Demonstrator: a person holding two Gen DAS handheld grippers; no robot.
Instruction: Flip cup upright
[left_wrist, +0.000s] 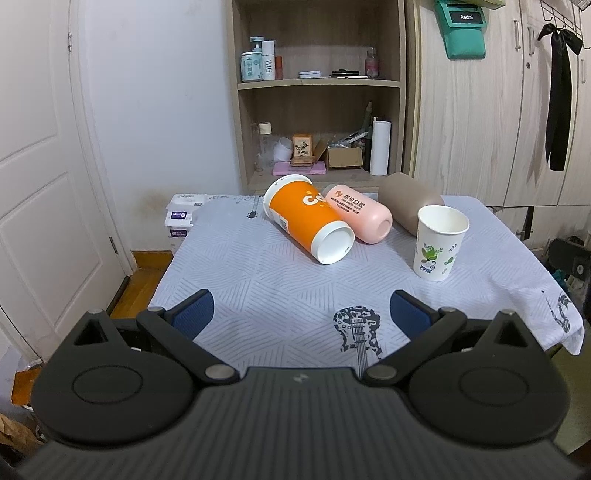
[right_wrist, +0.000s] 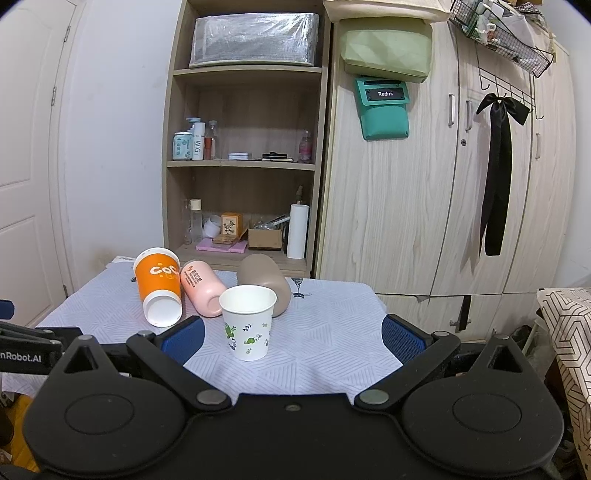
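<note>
Table (left_wrist: 236, 280), being covered by a pale grey cloth (left_wrist: 280, 325) printed with guitars. Being carried on it: orange cup (left_wrist: 308, 219), pink cup (left_wrist: 360, 214) and brown cup (left_wrist: 406, 199), all lying on their sides in a row, touching; white leaf-patterned paper cup (left_wrist: 439, 242), being stood upright just beside the brown one.

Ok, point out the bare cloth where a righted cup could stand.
Free: the near strip between the left gripper and the orange cup, and the left side toward the table edge. Crowded: the far right, where orange cup, pink cup, brown cup and upright paper cup cluster.
</note>
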